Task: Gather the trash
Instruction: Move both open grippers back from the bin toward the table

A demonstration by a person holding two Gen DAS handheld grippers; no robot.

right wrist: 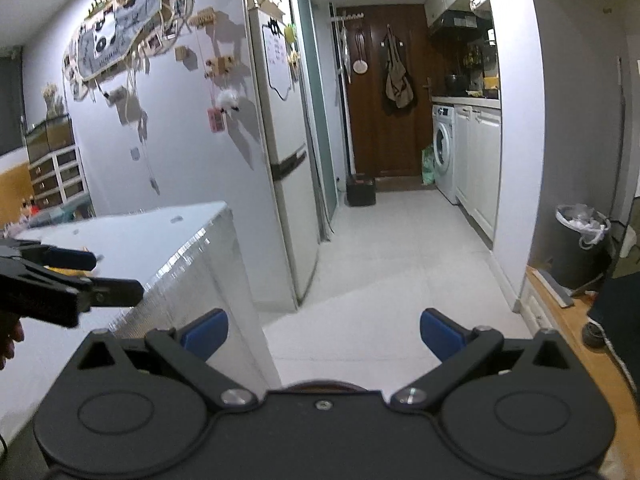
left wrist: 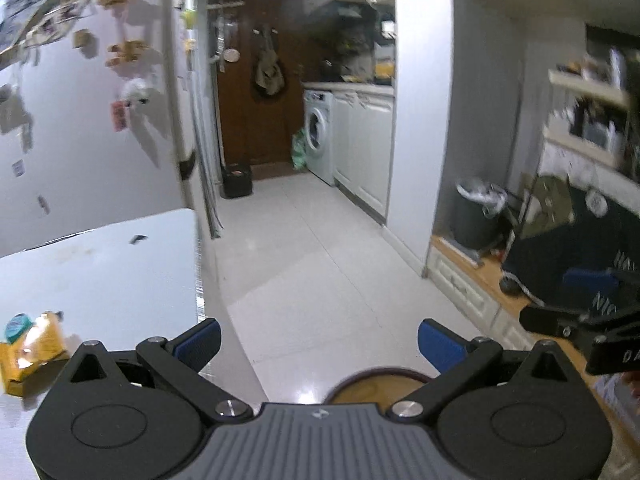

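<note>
Here, the only legible writing is broken white lettering on dark surfaces at the right edge of the left wrist view: "NIC" on a dark panel and "DA" on the black body of the right gripper (left wrist: 560,308); neither can be read in full. The left gripper (left wrist: 319,342) has its blue ribbed pads spread wide apart with nothing between them, above the glossy white tiled floor (left wrist: 312,248). Only this view shows the trash: a crumpled yellow wrapper (left wrist: 30,346) with a round teal label, lying on the smooth white table (left wrist: 112,280) just left of the gripper's left finger. The right wrist view shows instead the right gripper (right wrist: 324,332), its blue pads likewise spread and empty, the left gripper (right wrist: 100,276) at its left over the table (right wrist: 132,236), and a wall collage of fabric, photos and small wooden ornaments. Both views take in a dark cylindrical bin (right wrist: 578,248) lined with a white bag on the right, a white front-loading washing machine (right wrist: 444,152), and a brown wooden door (right wrist: 380,92) at the corridor's end.
</note>
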